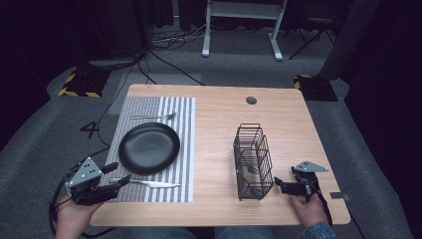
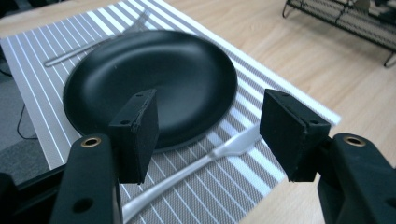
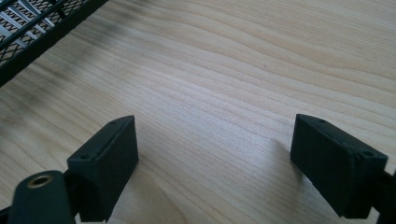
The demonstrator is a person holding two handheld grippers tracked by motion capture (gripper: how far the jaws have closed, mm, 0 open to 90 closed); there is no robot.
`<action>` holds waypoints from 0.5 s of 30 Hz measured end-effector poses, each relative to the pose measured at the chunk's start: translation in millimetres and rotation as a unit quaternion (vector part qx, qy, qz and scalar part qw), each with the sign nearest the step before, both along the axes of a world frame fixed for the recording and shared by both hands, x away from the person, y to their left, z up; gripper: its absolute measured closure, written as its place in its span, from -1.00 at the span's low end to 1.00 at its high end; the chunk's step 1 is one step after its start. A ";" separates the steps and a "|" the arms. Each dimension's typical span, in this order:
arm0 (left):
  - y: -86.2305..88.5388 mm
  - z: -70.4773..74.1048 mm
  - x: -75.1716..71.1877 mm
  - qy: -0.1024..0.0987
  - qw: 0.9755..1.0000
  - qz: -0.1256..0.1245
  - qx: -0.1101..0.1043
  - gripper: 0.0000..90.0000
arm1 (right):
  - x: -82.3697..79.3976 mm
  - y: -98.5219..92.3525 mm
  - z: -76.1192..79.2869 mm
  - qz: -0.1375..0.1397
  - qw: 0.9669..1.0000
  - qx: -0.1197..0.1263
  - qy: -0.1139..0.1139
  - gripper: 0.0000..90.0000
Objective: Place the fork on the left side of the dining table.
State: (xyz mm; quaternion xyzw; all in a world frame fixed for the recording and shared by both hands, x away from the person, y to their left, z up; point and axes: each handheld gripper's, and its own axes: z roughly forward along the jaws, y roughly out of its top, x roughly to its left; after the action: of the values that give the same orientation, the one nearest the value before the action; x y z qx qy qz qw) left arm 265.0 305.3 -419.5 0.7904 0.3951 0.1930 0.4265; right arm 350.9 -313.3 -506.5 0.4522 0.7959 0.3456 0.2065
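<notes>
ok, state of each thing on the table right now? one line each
left gripper: jaws open, over the knife's handle, not gripping
right gripper: jaws open, nothing between them, beside the rack
knife: flat on the placemat, near side of the plate
fork: flat on the placemat, far side of the plate
plate: upright, empty
wire rack: standing on bare table
placemat: flat

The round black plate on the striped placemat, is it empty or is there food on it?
Empty. The round black plate shows a bare, clean surface.
</notes>
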 end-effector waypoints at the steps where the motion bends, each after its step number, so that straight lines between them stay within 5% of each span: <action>1: 0.4 -3.1 -0.8 0.003 1.000 -0.004 0.000 -0.17 | 0.0 0.0 0.0 0.000 1.000 0.000 0.000 -0.67; 9: -5.1 -33.8 -3.1 0.045 0.998 -0.045 0.020 -0.24 | 0.0 0.0 0.0 0.000 1.000 -0.001 -0.001 -0.66; 15: -9.2 -49.1 -5.4 0.064 0.997 -0.044 0.031 -0.29 | 0.0 0.0 0.0 0.000 1.000 -0.001 -0.001 -0.66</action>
State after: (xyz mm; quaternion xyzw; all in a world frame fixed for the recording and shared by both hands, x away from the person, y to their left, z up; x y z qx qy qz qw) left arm 259.6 296.1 -468.6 0.8307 0.3798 0.1354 0.3839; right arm 350.9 -313.3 -506.5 0.4518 0.7960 0.3455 0.2073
